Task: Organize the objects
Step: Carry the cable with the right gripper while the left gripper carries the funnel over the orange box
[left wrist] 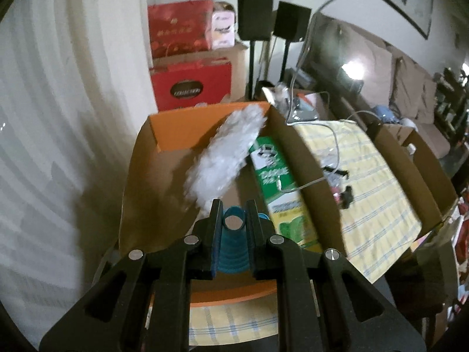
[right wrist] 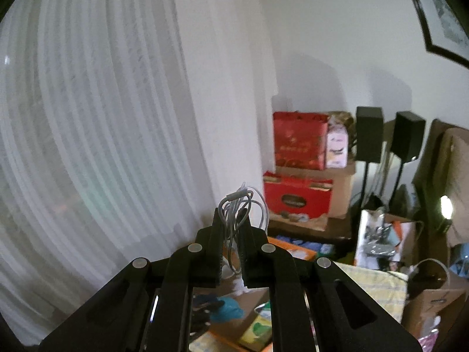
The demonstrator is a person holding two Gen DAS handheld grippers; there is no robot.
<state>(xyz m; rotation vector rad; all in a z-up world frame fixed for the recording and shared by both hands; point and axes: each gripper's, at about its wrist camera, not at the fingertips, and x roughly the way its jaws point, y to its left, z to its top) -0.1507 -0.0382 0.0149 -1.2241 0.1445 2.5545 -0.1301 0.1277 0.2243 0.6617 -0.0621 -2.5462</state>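
Note:
In the left wrist view my left gripper [left wrist: 233, 209] is shut on the blue ribbed handle [left wrist: 233, 246] of a white fluffy duster [left wrist: 227, 151], whose head lies slanted inside an open cardboard box [left wrist: 137, 176] with an orange inner flap. A green and yellow carton [left wrist: 280, 184] lies along the box's right wall. In the right wrist view my right gripper [right wrist: 233, 220] is shut on a coiled grey cable [right wrist: 240, 205] and holds it up high, above the box.
A yellow checked cloth [left wrist: 369, 184] with a white cable and small dark objects lies right of the box. Red gift boxes [left wrist: 181, 29], two black speakers [left wrist: 255, 17] on stands and a white curtain [right wrist: 88, 117] stand behind. More open cartons stand at the right.

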